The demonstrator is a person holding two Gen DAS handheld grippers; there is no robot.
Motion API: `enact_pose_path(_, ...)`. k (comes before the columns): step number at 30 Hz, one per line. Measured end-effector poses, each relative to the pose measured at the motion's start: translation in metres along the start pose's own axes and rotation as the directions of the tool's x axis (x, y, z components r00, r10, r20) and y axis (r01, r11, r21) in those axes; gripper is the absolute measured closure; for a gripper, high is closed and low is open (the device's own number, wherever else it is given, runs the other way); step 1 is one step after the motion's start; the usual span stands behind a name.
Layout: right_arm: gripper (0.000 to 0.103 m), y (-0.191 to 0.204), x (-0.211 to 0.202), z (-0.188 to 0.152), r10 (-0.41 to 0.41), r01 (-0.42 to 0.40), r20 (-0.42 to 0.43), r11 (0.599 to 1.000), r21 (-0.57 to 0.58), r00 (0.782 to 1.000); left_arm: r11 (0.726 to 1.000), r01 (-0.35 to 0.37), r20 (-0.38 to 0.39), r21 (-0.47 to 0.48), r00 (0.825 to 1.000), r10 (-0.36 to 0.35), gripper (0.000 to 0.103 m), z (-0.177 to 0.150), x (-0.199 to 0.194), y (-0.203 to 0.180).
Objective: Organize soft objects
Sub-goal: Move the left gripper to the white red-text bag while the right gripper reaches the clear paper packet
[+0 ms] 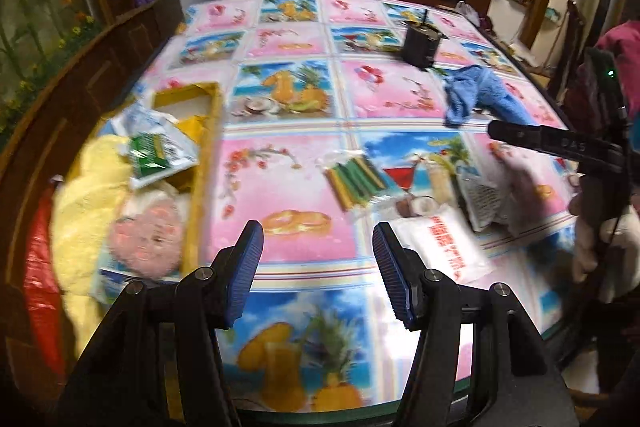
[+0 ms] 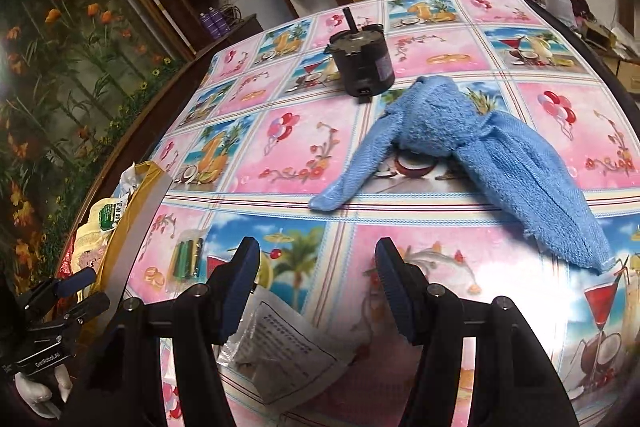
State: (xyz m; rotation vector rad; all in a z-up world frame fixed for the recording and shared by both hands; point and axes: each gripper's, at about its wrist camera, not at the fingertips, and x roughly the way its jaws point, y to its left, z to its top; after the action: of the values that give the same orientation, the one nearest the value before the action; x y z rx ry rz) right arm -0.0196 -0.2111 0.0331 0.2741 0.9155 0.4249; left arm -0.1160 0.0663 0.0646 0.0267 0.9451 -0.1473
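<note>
At the table's left edge, a yellow box (image 1: 208,147) holds a yellow plush cloth (image 1: 86,195), a pink round pad (image 1: 146,239) and a green-labelled packet (image 1: 154,151). The left gripper (image 1: 318,267) hangs spread and empty over the tablecloth (image 1: 296,99). A bag of coloured sticks (image 1: 356,181) lies mid-table. The right gripper (image 2: 318,287), also parted and empty, hovers above a clear printed packet (image 2: 288,351). Beyond it lies the blue towel (image 2: 460,147), just beside a black motor (image 2: 362,65) near the far edge.

The pink round item (image 1: 146,241) in the yellow box (image 1: 206,147) was too blurred to identify. The printed packet (image 2: 288,359) lay partly hidden behind the right gripper's finger (image 2: 236,291).
</note>
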Motion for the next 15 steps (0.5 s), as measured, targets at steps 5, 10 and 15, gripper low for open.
enact_pose_path(5, 0.043, 0.0, 0.001, -0.008, 0.007, -0.008, -0.049, 1.0, -0.026, 0.999, 0.99, 0.143, -0.067, -0.015, 0.987, -0.144, 0.046, -0.005, 0.019, -0.016)
enact_pose_path(10, 0.043, 0.018, 0.002, -0.026, 0.029, -0.052, -0.135, 0.984, -0.168, 0.99, 0.984, 0.18, -0.09, 0.016, 0.98, -0.178, 0.046, -0.006, 0.032, -0.032)
enact_pose_path(15, 0.042, 0.043, 0.008, -0.043, -0.013, -0.053, -0.186, 0.937, -0.346, 0.982, 0.978, 0.21, -0.104, 0.005, 0.973, -0.208, 0.046, -0.011, 0.043, -0.033)
